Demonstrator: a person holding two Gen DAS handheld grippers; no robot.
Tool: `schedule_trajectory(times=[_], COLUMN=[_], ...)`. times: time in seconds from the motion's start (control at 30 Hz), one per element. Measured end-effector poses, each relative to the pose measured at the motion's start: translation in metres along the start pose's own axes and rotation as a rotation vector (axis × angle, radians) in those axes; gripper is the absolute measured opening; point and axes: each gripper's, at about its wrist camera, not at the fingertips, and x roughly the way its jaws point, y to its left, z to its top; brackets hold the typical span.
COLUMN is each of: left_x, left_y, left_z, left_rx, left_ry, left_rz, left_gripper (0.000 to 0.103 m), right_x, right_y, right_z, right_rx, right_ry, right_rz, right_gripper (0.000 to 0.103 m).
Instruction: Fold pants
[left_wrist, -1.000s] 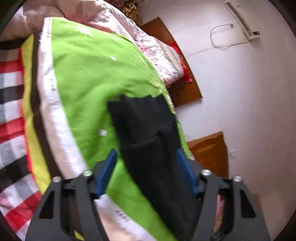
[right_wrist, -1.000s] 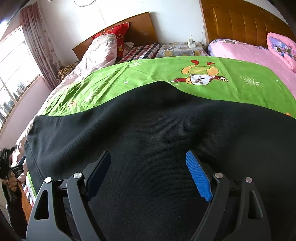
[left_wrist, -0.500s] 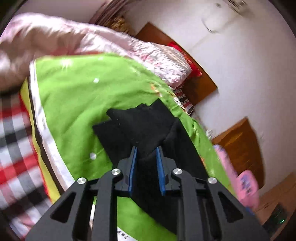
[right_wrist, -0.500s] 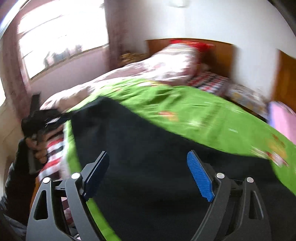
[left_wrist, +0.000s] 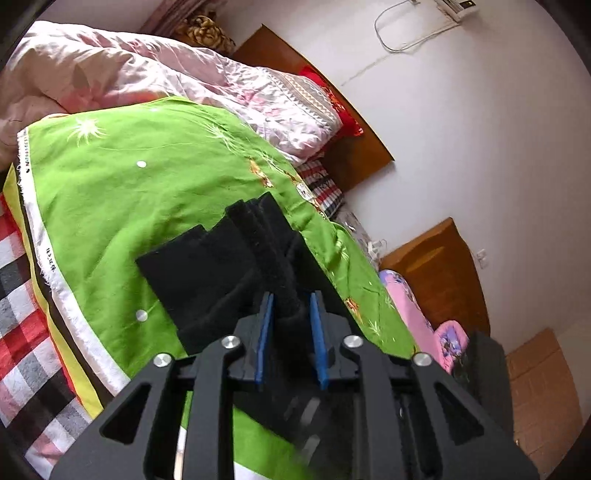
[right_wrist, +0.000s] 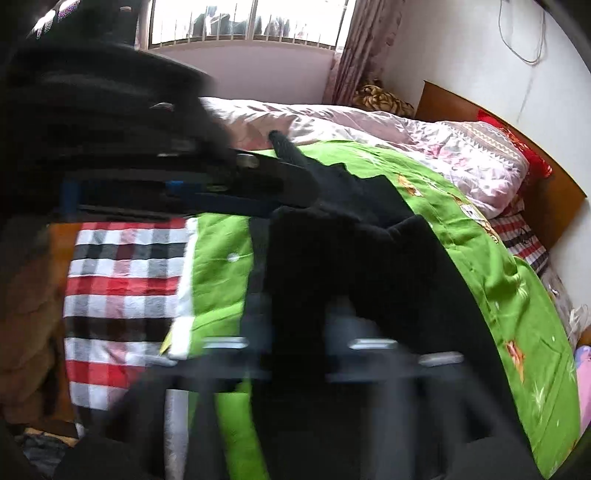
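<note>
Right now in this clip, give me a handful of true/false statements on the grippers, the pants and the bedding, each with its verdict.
1. The left gripper is shut on a bunched ridge of the black pants. True.
2. The pants lie on a green sheet. True.
3. The pants are blue jeans. False: they are plain black fabric.
4. The right gripper is sharp and plainly wide open. False: it is motion-blurred with black cloth over it, so its state cannot be told.
5. A red, white and black checked cloth shows beside the green sheet. True.
</note>
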Motion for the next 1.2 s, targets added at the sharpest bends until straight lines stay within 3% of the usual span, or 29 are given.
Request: schedule_trajectory(times=[0.03,0.07,0.1,0.13,0.23,0.33,0.43,0.53,0.57,0.6,0.63,0.8,0.87,0.97,1.07,1.17,1.2], left_x=[-0.003,-0.008,-0.012,-0.014,-0.003,0.017,0.037,0.046,0.046,0.046,0.046,0.008,0.012,0.03,0.032,0.03,0.029], left_y=[0.007,0.014,0.019,0.03,0.055,0.06,0.067,0.073,0.074,0.074,0.074,0.057,0.06,0.076,0.096,0.101,0.099], left_z=[0.0,-0.003,-0.004,-0.007,-0.013,-0.019,-0.019,-0.013,-0.011,-0.008,-0.005,0.006,0.012,0.009,0.0,-0.001,0.0], left_rx=[-0.008,-0.026,-0.038,-0.064,-0.154,-0.167,-0.194,-0.22,-0.224,-0.22,-0.207,-0.136,-0.142,-0.168,-0.224,-0.222,-0.208], left_ry=[-0.009,-0.035,-0.052,-0.063,0.009,0.072,0.089,0.055,0.037,0.02,0.021,-0.121,-0.091,-0.031,-0.041,-0.042,-0.035], left_rz=[0.023,0.071,0.098,0.117,0.061,0.053,0.099,0.095,0.088,0.091,0.114,0.077,0.082,0.17,0.148,0.128,0.137], left_gripper=[0.044,0.073,0.084,0.084,0.077,0.066,0.064,0.064,0.056,0.017,0.006,0.004,0.004,0.004,0.005,0.005,0.007], right_x=[-0.002,-0.01,-0.018,-0.023,-0.039,-0.045,-0.044,-0.044,-0.043,-0.042,-0.042,-0.047,-0.039,-0.001,0.018,0.01,0.01], right_y=[-0.007,-0.02,-0.032,-0.043,-0.073,-0.091,-0.096,-0.094,-0.092,-0.091,-0.089,-0.063,-0.049,-0.015,0.001,-0.006,-0.008], right_z=[0.001,0.001,-0.002,-0.005,-0.014,-0.024,-0.031,-0.034,-0.034,-0.034,-0.033,-0.017,-0.009,-0.005,-0.014,-0.012,-0.012], right_rx=[0.045,0.125,0.187,0.248,0.387,0.455,0.484,0.473,0.465,0.462,0.458,0.416,0.41,0.335,0.308,0.328,0.334], right_ry=[-0.023,-0.066,-0.091,-0.113,-0.175,-0.199,-0.197,-0.19,-0.189,-0.187,-0.187,-0.206,-0.191,-0.049,0.015,-0.011,-0.006], right_rz=[0.001,0.02,0.033,0.045,0.08,0.094,0.101,0.108,0.111,0.114,0.122,0.149,0.165,0.159,0.153,0.183,0.201], right_gripper=[0.007,0.007,0.007,0.007,0.007,0.007,0.007,0.007,0.007,0.007,0.007,0.007,0.008,0.009,0.011,0.016,0.025])
